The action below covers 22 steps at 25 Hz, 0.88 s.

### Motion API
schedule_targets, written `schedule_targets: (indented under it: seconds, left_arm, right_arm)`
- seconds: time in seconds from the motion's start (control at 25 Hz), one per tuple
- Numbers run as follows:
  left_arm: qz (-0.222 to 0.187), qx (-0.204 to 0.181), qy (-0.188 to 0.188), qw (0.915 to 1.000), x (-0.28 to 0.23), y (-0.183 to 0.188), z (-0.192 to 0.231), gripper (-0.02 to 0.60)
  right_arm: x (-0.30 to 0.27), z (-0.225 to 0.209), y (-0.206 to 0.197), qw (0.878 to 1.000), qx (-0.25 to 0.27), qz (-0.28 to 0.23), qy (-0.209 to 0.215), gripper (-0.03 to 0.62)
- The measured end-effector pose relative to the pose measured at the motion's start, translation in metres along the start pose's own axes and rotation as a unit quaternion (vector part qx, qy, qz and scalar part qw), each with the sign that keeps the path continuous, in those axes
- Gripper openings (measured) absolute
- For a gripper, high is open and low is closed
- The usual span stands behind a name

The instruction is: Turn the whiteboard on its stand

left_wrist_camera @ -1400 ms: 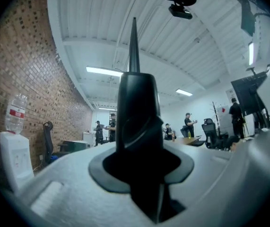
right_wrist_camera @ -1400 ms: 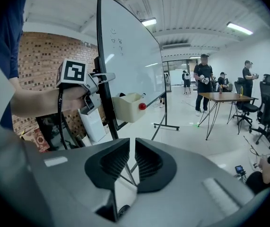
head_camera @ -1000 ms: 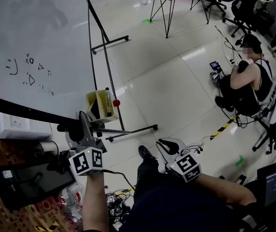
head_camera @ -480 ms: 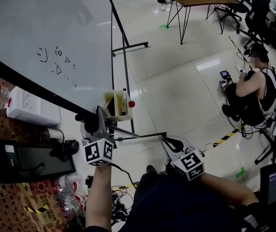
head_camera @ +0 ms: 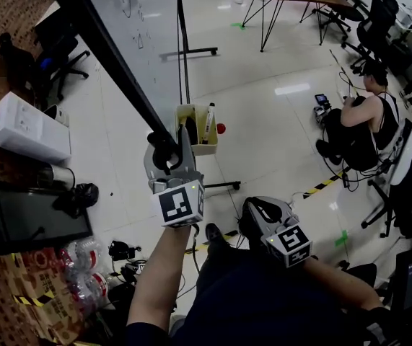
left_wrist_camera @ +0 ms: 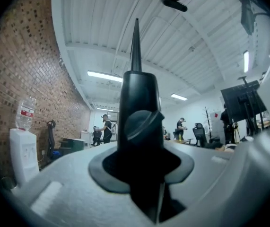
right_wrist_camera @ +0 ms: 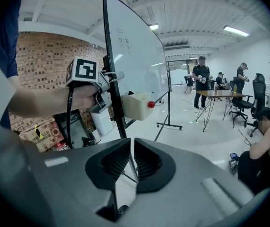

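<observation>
the large white whiteboard in its black frame (head_camera: pixel 130 27) is seen almost edge-on in the head view, running from 11 o'clock down to the middle, and is carried on a thin black metal stand (head_camera: pixel 180 42). its lower black edge is pinched by the left hand-held gripper (head_camera: pixel 165 153) (a dark bar fills the gap between the jaws in the left gripper view). the right hand-held gripper (head_camera: pixel 258 211) is held low at 5 o'clock, well apart from the whiteboard. its jaws are closing, almost together, with nothing between them.

the turn is judged to be driven by one grip alone. a slip could be caused by the narrow frame edge if it is pulled too fast. the beige plastic marker tray (head_camera: pixel 197 128), just beside the grip, could be tipped and its markers spilled. the black flat screen (head_camera: pixel 25 218) and white box (head_camera: pixel 29 128) at 9 o'clock could be struck by the swinging corner.
</observation>
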<state>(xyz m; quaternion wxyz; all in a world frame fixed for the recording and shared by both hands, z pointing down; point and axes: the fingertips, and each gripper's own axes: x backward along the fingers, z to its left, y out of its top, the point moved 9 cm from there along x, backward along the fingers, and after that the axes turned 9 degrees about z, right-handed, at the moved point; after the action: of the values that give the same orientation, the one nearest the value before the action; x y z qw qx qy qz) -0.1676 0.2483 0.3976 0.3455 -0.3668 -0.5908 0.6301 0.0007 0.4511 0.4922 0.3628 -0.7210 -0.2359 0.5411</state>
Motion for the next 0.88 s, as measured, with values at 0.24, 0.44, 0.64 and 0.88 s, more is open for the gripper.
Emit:
schedule_targets:
  seconds: [0.24, 0.44, 0.64, 0.88]
  left_arm:
    - [-0.016, -0.002, -0.015, 0.9998, 0.030, -0.004, -0.019, 0.150]
    - [-0.015, -0.009, -0.024, 0.9996, 0.051, -0.013, -0.034, 0.153]
    - [-0.021, -0.004, -0.015, 0.9997, 0.071, -0.009, -0.043, 0.147]
    - [-0.010, -0.004, -0.001, 0.9999, 0.095, -0.014, -0.044, 0.142]
  right_arm:
    - [0.027, 0.013, -0.015, 0.999, -0.016, 0.008, -0.031, 0.028]
    - [0.039, 0.002, -0.017, 0.999, -0.023, -0.003, -0.046, 0.026]
    - [0.046, -0.011, -0.016, 0.999, -0.021, -0.022, -0.029, 0.025]
    - [0.059, -0.032, -0.026, 0.998, -0.015, -0.059, 0.008, 0.025]
